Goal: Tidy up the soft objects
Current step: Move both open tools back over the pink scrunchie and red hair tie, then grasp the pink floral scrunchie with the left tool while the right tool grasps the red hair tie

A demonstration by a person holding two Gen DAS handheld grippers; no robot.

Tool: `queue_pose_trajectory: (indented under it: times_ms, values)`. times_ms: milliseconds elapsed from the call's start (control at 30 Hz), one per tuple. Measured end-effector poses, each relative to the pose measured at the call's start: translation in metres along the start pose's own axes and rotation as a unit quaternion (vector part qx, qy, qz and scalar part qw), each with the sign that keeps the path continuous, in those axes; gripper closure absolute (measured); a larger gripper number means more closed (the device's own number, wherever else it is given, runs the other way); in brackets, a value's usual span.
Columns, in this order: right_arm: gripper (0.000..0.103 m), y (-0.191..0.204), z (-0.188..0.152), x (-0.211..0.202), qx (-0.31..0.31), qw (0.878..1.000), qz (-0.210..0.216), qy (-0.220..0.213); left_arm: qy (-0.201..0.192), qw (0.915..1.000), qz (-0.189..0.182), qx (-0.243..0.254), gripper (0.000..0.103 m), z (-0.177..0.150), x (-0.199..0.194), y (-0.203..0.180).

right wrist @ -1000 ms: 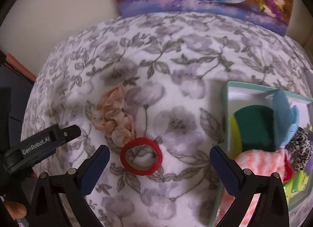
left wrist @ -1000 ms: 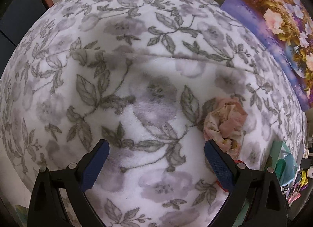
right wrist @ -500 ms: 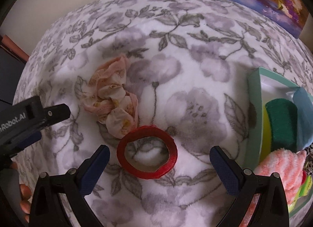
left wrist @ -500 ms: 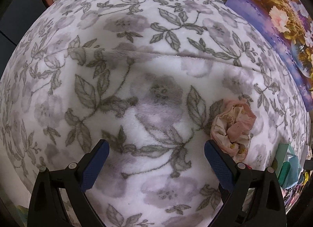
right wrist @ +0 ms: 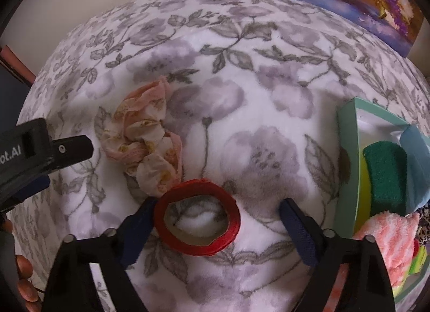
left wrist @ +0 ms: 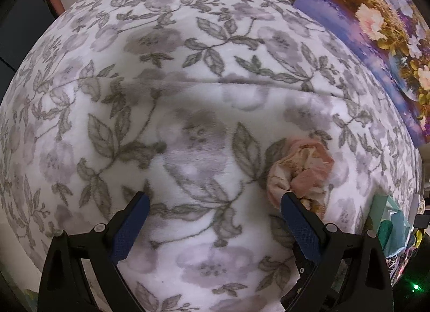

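Right gripper (right wrist: 217, 210) lowered, closing around red ring (right wrist: 197, 217), left gripper (left wrist: 213, 204) wide open, "ot.AI" label

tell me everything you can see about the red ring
The red ring is a flat loop, bright red with a ridged, wrapped-looking surface and a paler inner edge. It lies flat on the floral blanket, which shows through its hole. The crumpled peach cloth meets its upper left rim. It sits between the right hand-held gripper's closing jaws, against the left finger.

"ot.AI" on left gripper (right wrist: 32, 151)
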State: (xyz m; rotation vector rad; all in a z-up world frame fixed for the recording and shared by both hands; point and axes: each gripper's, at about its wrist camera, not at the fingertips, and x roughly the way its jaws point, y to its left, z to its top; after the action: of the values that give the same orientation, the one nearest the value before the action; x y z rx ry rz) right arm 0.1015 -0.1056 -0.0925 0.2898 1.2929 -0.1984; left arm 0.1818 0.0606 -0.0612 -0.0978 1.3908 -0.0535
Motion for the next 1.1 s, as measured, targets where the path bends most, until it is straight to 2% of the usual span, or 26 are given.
queue_pose_trajectory:
  times_ms: [67, 200, 333, 733, 1100]
  values:
    - [0.026, -0.004, 0.001, -0.005, 0.002, 1.000, 0.008, -0.004, -0.001, 1.0000, -0.010, 0.002, 0.005, 0.001, -0.002, -0.004]
    - [0.033, -0.011, 0.005, -0.008, 0.008, 1.000, 0.010, -0.004, 0.002, 0.9994, -0.034, 0.003, 0.005, 0.001, -0.004, -0.011]
    - [0.042, -0.019, 0.007, -0.011, 0.014, 1.000, 0.010, -0.003, 0.003, 0.9990, -0.043, 0.006, 0.005, 0.002, 0.000, -0.018]
    - [0.043, -0.038, 0.008, -0.015, 0.036, 0.999, 0.030, 0.002, 0.011, 0.9978, -0.063, 0.018, 0.005, 0.002, 0.009, -0.040]
    - [0.043, -0.052, 0.006, -0.015, 0.057, 0.998, 0.024, 0.002, 0.018, 0.9977, -0.047, 0.045, 0.005, -0.002, 0.027, -0.071]
